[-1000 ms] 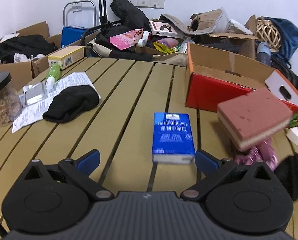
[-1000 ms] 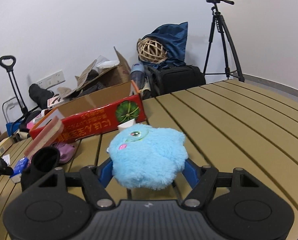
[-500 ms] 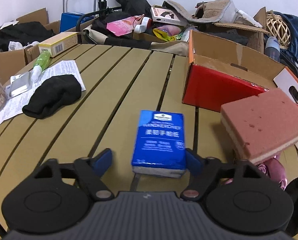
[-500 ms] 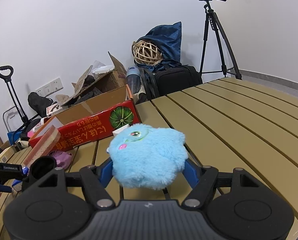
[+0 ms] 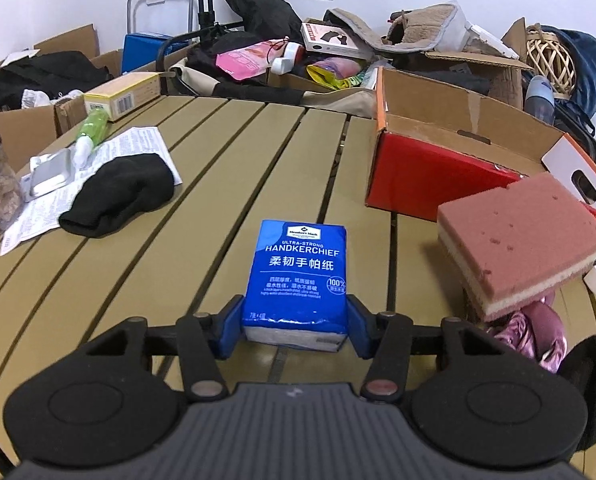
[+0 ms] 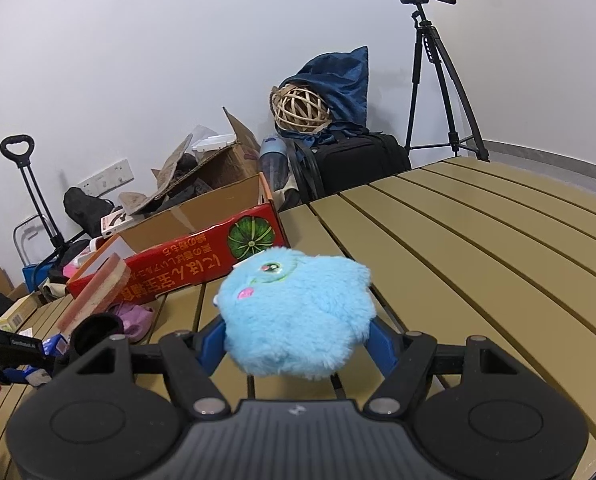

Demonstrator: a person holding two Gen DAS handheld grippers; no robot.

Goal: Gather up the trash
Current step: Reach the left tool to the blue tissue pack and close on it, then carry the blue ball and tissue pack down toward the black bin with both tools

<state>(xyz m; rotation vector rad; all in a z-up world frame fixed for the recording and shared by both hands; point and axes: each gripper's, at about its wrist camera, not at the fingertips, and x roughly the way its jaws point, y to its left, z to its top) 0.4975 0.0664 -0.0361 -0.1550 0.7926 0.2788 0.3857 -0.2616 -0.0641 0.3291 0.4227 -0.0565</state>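
Note:
My left gripper (image 5: 294, 326) is shut on a blue handkerchief tissue pack (image 5: 298, 280) that rests on the slatted table (image 5: 233, 184); both blue pads touch its sides. My right gripper (image 6: 295, 346) is shut on a fluffy blue plush toy (image 6: 295, 314) and holds it above the table (image 6: 478, 240). An open red cardboard box (image 5: 450, 160) stands to the right at the back; it also shows in the right wrist view (image 6: 201, 256). A pink sponge (image 5: 518, 236) lies in front of the box.
A black beanie (image 5: 117, 196), a printed paper sheet (image 5: 137, 148), a blister pack (image 5: 51, 170), a green tube (image 5: 91, 128) and a yellow box (image 5: 123, 94) lie at the left. A pink cloth (image 5: 530, 328) lies under the sponge. Clutter and a tripod (image 6: 438, 72) stand behind the table.
My left gripper moved forward to the tissue pack and shut on it. The right gripper keeps hold of the plush toy and has tilted slightly.

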